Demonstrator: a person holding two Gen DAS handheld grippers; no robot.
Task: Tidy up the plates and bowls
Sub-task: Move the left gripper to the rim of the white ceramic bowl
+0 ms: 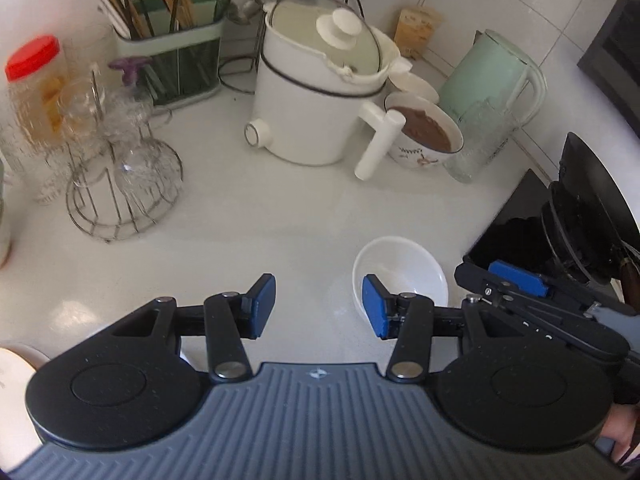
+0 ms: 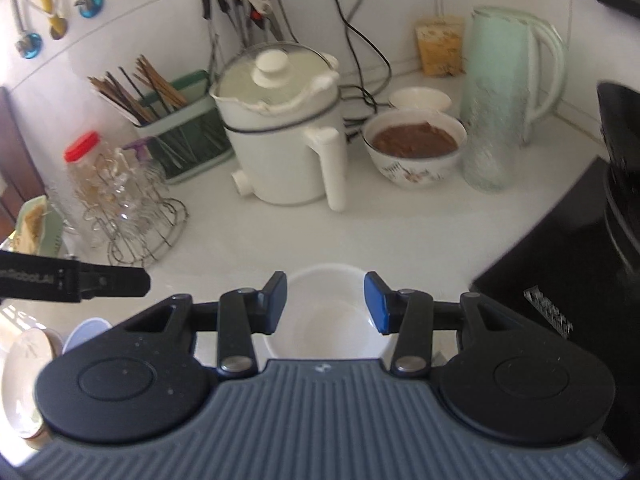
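Plainly white bowl (image 2: 326,312) — empty, upright, glossy

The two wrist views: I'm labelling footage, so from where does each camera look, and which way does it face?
Left wrist: sits on the left gripper, looking down over the white counter; its open jaws hang over bare counter, the right gripper beside them.
Right wrist: sits on the right gripper, jaws open over the empty white bowl; the left gripper's tip shows.
Shared: that bowl, white electric pot, mint kettle.
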